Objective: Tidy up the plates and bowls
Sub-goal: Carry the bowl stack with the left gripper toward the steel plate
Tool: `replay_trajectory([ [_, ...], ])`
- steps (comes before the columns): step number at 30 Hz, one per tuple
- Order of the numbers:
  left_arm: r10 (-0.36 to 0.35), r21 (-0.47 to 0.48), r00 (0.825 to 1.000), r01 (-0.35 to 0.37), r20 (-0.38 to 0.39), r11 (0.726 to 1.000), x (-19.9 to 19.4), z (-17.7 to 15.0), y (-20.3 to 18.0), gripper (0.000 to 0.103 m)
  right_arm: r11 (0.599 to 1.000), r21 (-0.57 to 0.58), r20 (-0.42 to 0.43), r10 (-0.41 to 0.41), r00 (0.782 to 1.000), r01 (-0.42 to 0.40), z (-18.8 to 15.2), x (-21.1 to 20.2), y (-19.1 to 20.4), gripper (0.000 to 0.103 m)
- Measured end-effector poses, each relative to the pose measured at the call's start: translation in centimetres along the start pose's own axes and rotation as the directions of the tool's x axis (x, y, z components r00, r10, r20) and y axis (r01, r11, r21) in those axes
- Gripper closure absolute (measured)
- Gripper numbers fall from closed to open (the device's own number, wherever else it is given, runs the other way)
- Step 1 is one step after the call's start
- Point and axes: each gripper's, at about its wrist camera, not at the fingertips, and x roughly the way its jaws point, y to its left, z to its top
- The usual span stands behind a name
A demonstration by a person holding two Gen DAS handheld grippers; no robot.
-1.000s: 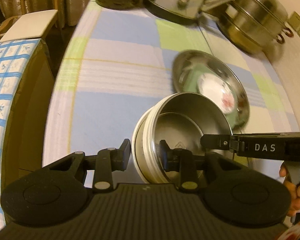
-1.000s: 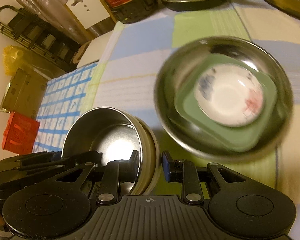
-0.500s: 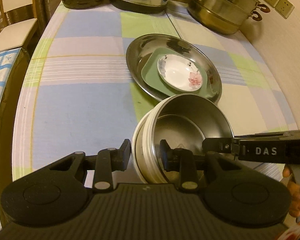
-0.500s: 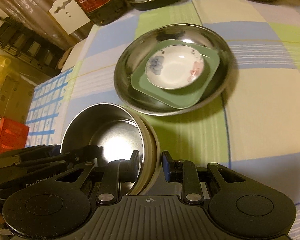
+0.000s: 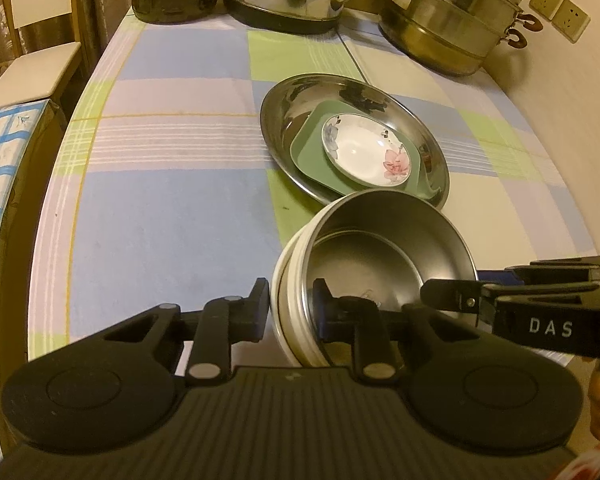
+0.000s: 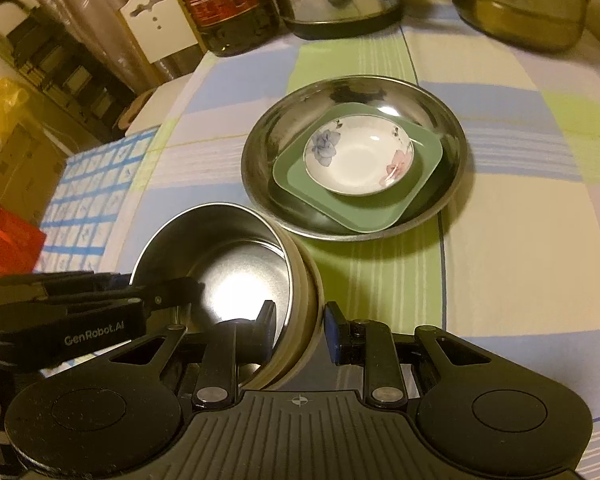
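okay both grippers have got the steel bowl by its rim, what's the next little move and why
Probably carry the steel bowl forward and lower it over the floral dish. That dish tops a stack, sitting on the green plate inside the steel pan. The left gripper, jaws closing, and right gripper each straddle the bowl's wall on opposite sides, just short of the pan.

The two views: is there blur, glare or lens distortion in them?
Left wrist view: sharp, warm dim light, table edges bent by the fisheye. Right wrist view: also sharp, with strong glare inside the steel bowl and a bright glint on the steel plate.
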Motion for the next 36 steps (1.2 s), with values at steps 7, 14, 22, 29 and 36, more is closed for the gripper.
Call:
replay_trajectory([
  [7, 0.013, 0.014, 1.0, -0.013, -0.008, 1.0, 0.1, 0.1, -0.2, 0.083, 0.999, 0.041, 0.002, 0.003, 1.0, -0.003, 0.1, 0.2, -0.5, 0.077],
  [14, 0.018, 0.027, 1.0, -0.018, -0.014, 0.999, 0.1, 0.2, -0.4, 0.083, 0.999, 0.048, 0.005, -0.024, 1.0, 0.024, -0.1, 0.7, -0.1, 0.077],
  [22, 0.024, 0.049, 1.0, -0.024, -0.01, 0.999, 0.1, 0.0, -0.6, 0.082, 0.995, 0.09, 0.008, -0.036, 0.999, 0.035, -0.4, 1.0, -0.2, 0.077],
  [29, 0.025, 0.06, 1.0, -0.025, -0.007, 0.998, 0.0, -0.1, -0.7, 0.081, 0.986, 0.164, 0.02, -0.037, 0.999, 0.033, -0.8, 0.9, -0.6, 0.077],
  [36, 0.014, 0.07, 1.0, -0.015, 0.005, 0.997, 0.0, -0.3, -0.7, 0.081, 0.981, 0.196, 0.038, -0.024, 0.999, 0.016, -1.2, 0.8, -0.8, 0.076],
])
